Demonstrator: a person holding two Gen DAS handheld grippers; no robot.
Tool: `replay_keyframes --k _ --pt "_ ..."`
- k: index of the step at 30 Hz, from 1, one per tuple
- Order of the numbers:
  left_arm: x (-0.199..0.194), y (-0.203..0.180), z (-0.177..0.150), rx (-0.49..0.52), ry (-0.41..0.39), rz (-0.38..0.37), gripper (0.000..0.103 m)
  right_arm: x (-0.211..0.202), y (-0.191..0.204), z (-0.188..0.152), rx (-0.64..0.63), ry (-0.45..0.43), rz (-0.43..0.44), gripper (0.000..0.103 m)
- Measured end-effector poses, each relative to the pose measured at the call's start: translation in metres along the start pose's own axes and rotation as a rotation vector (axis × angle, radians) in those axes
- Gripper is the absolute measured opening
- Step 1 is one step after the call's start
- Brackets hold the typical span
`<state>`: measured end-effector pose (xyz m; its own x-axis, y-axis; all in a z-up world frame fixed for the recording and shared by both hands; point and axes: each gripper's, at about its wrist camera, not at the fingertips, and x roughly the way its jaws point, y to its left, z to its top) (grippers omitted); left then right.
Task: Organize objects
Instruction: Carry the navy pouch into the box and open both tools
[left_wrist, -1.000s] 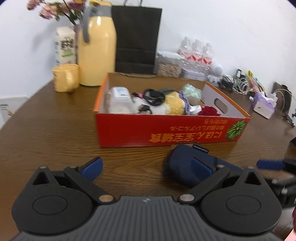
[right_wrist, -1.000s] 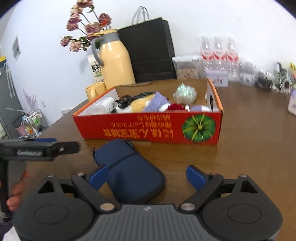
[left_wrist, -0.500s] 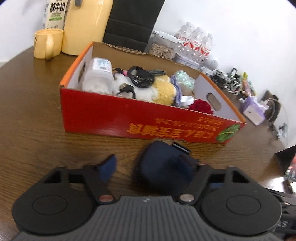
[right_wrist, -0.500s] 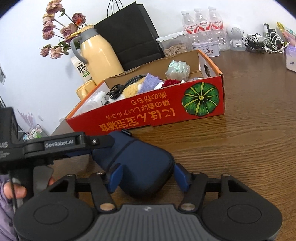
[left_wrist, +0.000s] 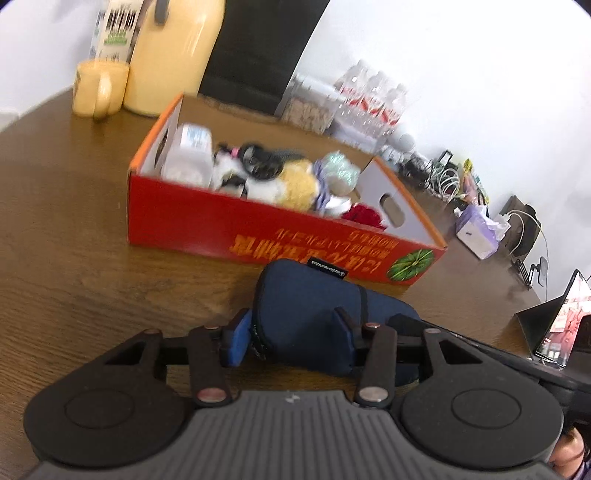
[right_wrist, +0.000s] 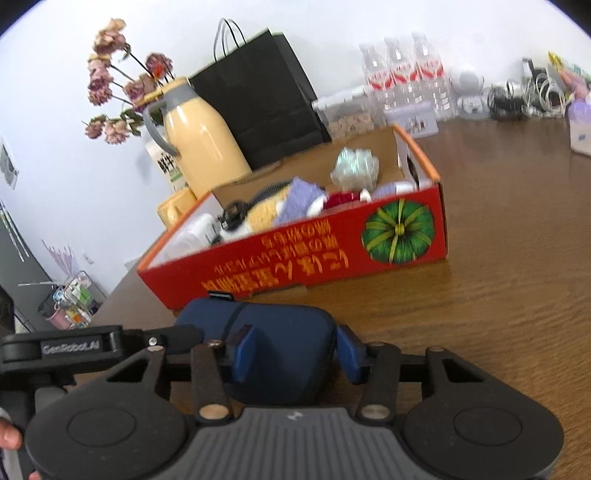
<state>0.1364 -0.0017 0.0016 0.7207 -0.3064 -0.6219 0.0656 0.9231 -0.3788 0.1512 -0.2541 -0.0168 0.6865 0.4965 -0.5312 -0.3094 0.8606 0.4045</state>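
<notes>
**Both grippers closing on one navy pouch**

One navy pouch (left_wrist: 314, 314) is lying on the table (left_wrist: 66, 266), just at 6 o'clock of one red box (left_wrist: 236, 236). Box is holding a white bottle (left_wrist: 188, 155), black cable, yellow plush, red item; the rest is blurring together, maybe more. Left gripper (left_wrist: 291, 332) and right gripper (right_wrist: 295, 350) are pointing downward, jaws closing, pads pressing the pouch. Three water bottles (right_wrist: 402, 74) at 1 o'clock.
</notes>
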Motion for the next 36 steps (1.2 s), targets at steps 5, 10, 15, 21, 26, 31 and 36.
replay_keyframes --k 5,10,15,21,26,31,36 --pt "-0.015 -0.015 0.012 0.026 -0.071 0.01 0.047 -0.01 0.007 0.017 -0.026 -0.061 0.002 0.046" --pt "-0.02 -0.022 0.032 0.027 -0.122 0.025 0.047 -0.009 0.018 0.043 -0.057 -0.111 -0.001 0.046" --pt "-0.02 -0.024 0.056 0.019 -0.174 0.038 0.047 -0.001 0.029 0.07 -0.092 -0.15 0.001 0.046" --pt "0.0 -0.02 0.085 -0.007 -0.192 0.049 0.047 0.021 0.031 0.101 -0.114 -0.169 -0.011 0.046" --pt "0.031 -0.016 0.103 -0.009 -0.193 0.078 0.047 0.053 0.022 0.118 -0.101 -0.161 -0.031 0.046" --pt "0.07 -0.005 0.121 -0.027 -0.177 0.105 0.047 0.093 0.011 0.133 -0.085 -0.145 -0.053 0.046" --pt "0.102 0.005 0.134 -0.047 -0.154 0.123 0.048 0.13 -0.002 0.145 -0.083 -0.109 -0.068 0.046"
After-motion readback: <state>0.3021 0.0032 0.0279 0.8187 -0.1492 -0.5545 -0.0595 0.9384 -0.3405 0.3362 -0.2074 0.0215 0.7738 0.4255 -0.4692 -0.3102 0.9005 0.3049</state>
